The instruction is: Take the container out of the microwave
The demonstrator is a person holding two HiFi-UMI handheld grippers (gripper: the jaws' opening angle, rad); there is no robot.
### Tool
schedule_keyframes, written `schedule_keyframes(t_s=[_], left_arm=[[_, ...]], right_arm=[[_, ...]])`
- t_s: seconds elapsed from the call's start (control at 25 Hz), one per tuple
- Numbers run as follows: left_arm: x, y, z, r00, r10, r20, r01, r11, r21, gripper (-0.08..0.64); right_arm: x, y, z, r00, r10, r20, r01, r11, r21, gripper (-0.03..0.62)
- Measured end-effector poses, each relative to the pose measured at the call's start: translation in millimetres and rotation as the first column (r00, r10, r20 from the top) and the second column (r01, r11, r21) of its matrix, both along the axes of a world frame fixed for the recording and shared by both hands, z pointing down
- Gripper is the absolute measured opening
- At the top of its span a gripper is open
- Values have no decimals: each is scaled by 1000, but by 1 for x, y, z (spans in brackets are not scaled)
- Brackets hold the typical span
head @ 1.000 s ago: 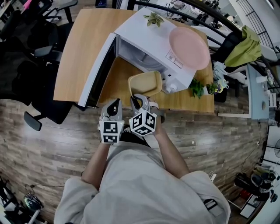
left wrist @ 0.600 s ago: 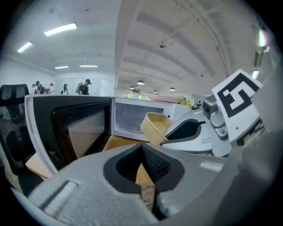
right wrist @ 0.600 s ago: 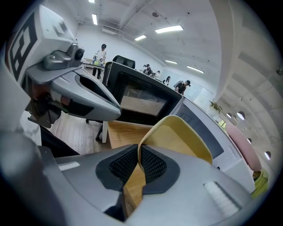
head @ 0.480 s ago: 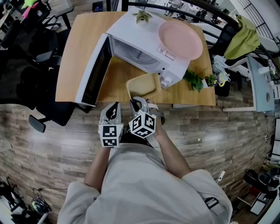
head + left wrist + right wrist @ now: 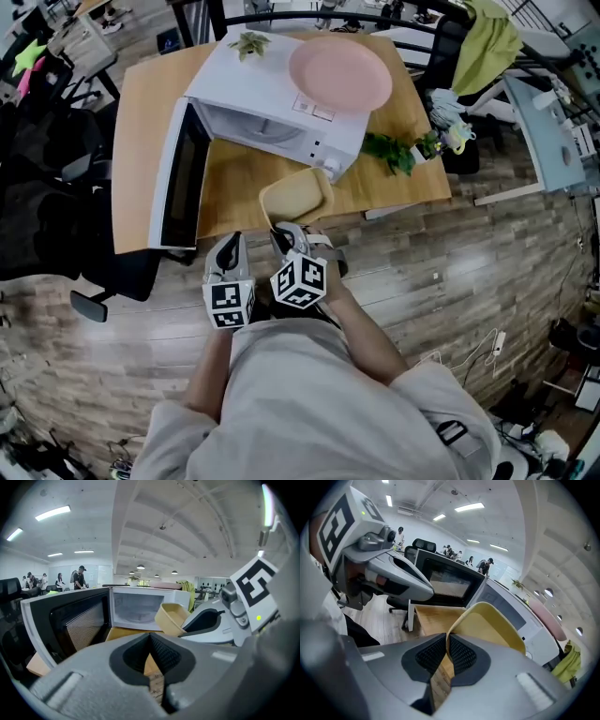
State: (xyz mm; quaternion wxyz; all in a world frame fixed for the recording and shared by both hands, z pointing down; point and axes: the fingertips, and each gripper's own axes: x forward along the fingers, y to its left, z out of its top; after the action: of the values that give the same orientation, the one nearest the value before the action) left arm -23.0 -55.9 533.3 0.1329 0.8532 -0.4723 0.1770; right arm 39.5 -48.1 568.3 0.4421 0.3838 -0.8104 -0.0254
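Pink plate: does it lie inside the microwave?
No, the pink plate rests on top of the white microwave.

The left gripper, jaws together and empty, sits beside the right gripper, which pinches the container by its rim.

No legible text, brand or number anywhere, print on the microwave control panel too small to read

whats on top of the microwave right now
A pink plate and a small leafy green sprig sit on the microwave's white top. The patch of top under the plate is covered, so anything beneath it cannot be seen.
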Motion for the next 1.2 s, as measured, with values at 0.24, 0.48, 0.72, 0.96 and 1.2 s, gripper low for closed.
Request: schedule_keyframes(t_s=[0.24, 0.48, 0.72, 0.96, 1.2], left_arm=[[13, -6, -6, 996, 85, -12, -84, 996, 21, 2], [24, -9, -13, 986, 167, -24, -166, 985, 43, 2], [33, -13, -26, 969, 242, -47, -238, 969, 73, 2], [44, -11, -43, 949, 305, -74, -298, 950, 95, 2], [55, -8, -64, 931, 353, -96, -338, 931, 138, 2]], right_arm=[[12, 3, -5, 996, 94, -1, -94, 996, -5, 34], [22, 7, -11, 983, 186, 0, -186, 983, -13, 34], [32, 11, -21, 962, 274, 14, -274, 962, -8, 34], [43, 20, -37, 940, 340, 10, -340, 940, 9, 32], [52, 28, -59, 927, 374, 1, -374, 927, 13, 32]])
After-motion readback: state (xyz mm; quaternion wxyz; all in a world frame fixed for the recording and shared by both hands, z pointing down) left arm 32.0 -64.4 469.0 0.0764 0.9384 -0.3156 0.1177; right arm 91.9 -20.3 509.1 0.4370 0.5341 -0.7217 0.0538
